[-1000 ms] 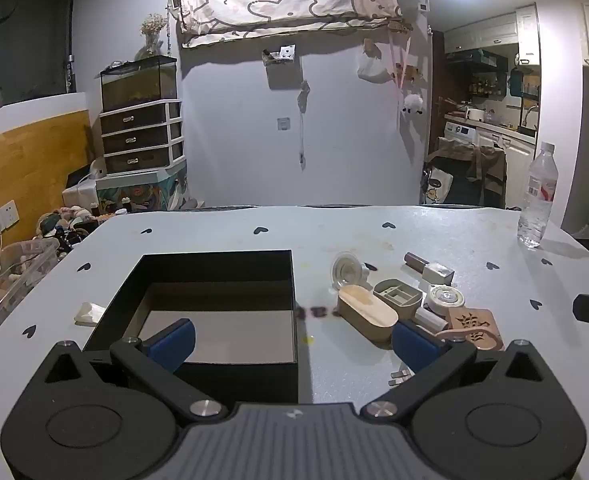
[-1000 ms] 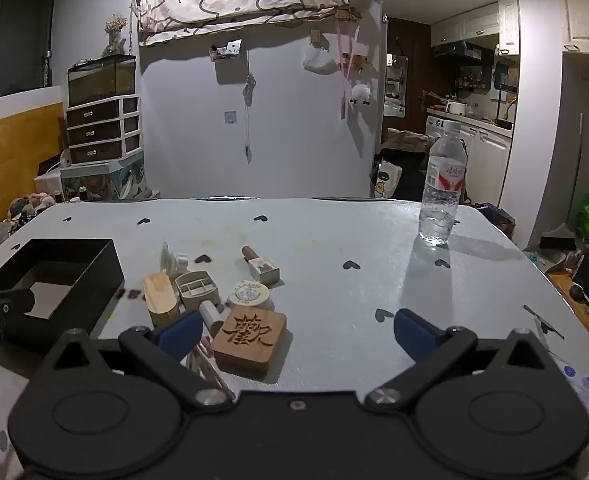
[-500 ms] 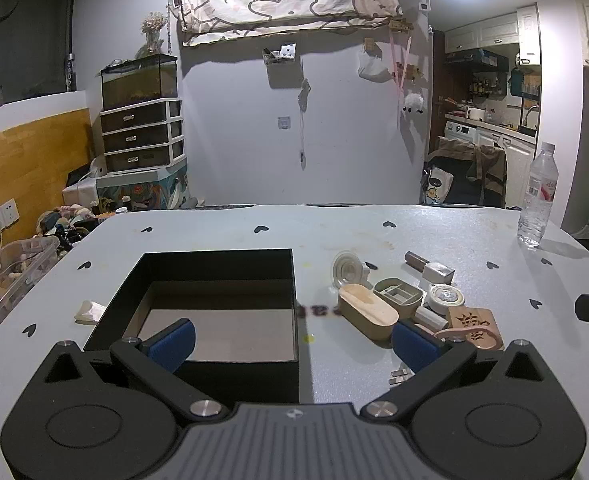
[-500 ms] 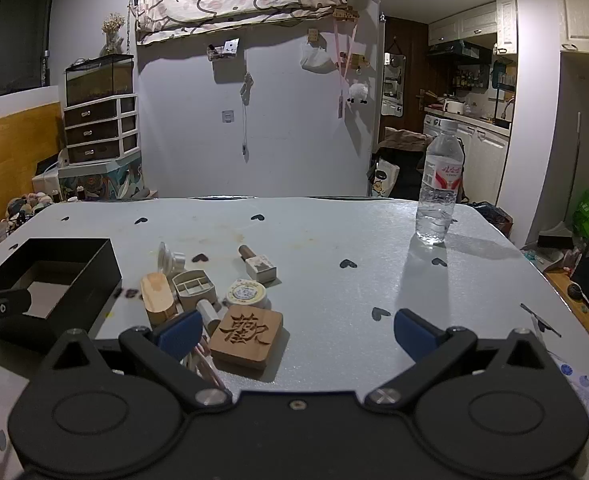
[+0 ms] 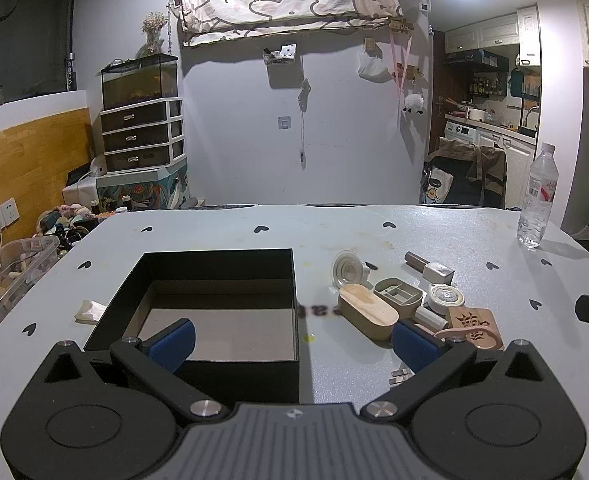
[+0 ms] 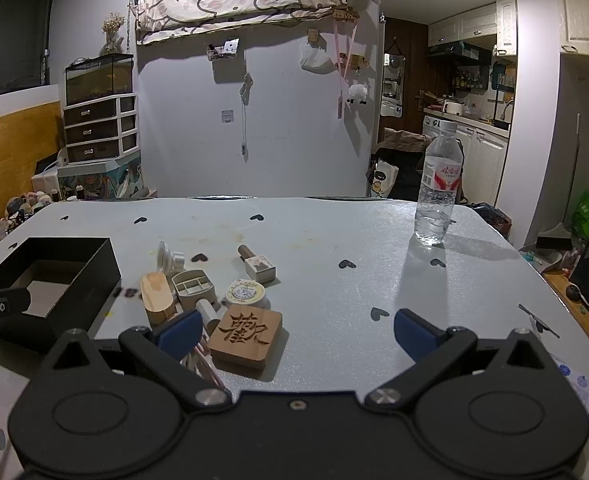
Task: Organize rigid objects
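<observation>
A black open box [image 5: 218, 268] [image 6: 74, 256] sits on the grey table, nothing visible inside. To its right lies a cluster: an oval wooden-lidded case [image 5: 368, 311] [image 6: 157, 292], a small compartment tray [image 5: 398, 292] [image 6: 194, 286], a round tin [image 5: 446, 298] [image 6: 245, 293], a carved wooden block [image 5: 472, 322] [image 6: 246, 330], a clear suction cup [image 5: 346, 270] [image 6: 162, 256] and a stamp [image 5: 430, 268] [image 6: 256, 264]. My left gripper [image 5: 292, 342] hovers open over the box's near wall. My right gripper [image 6: 294, 330] is open just right of the block, holding nothing.
A water bottle [image 6: 440, 188] [image 5: 538, 196] stands at the table's far right. A crumpled white scrap [image 5: 90, 311] lies left of the box. A pink loop [image 5: 466, 330] rests on the block. The table's right edge [image 6: 550, 292] drops toward a cluttered floor.
The right gripper has crept slightly forward, so the cluster looks a little nearer. The left gripper has hardly moved.
</observation>
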Available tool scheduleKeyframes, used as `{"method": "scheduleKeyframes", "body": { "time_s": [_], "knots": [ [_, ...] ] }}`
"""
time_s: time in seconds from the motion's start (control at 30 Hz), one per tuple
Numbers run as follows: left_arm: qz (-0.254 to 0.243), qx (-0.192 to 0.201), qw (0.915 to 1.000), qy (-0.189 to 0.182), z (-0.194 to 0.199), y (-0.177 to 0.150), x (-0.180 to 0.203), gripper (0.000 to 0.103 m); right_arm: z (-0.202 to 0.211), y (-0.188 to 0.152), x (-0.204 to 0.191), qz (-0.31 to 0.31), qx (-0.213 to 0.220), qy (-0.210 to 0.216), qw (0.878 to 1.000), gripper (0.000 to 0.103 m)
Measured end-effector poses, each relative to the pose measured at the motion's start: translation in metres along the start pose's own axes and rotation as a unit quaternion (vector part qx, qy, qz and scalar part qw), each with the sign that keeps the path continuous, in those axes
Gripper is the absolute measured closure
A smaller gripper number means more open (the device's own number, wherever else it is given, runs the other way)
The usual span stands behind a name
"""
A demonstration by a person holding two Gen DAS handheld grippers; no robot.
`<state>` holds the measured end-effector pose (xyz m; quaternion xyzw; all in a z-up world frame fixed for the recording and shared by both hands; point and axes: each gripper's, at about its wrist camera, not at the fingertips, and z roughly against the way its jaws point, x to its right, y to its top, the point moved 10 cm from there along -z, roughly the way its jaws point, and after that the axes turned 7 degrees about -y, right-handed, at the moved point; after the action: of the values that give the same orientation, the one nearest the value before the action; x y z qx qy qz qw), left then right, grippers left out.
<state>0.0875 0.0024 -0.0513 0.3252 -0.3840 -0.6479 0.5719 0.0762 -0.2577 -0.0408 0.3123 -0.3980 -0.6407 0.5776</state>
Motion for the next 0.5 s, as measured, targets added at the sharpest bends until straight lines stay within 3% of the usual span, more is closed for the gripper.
{"method": "scheduleKeyframes", "body": {
  "time_s": [0.5],
  "knots": [
    [0.001, 0.000, 1.0000, 0.000, 0.0004, 0.0007, -0.0001, 0.000, 0.0003, -0.0005, 0.0002, 0.001, 0.000, -0.002, 1.000, 0.000]
  ]
}}
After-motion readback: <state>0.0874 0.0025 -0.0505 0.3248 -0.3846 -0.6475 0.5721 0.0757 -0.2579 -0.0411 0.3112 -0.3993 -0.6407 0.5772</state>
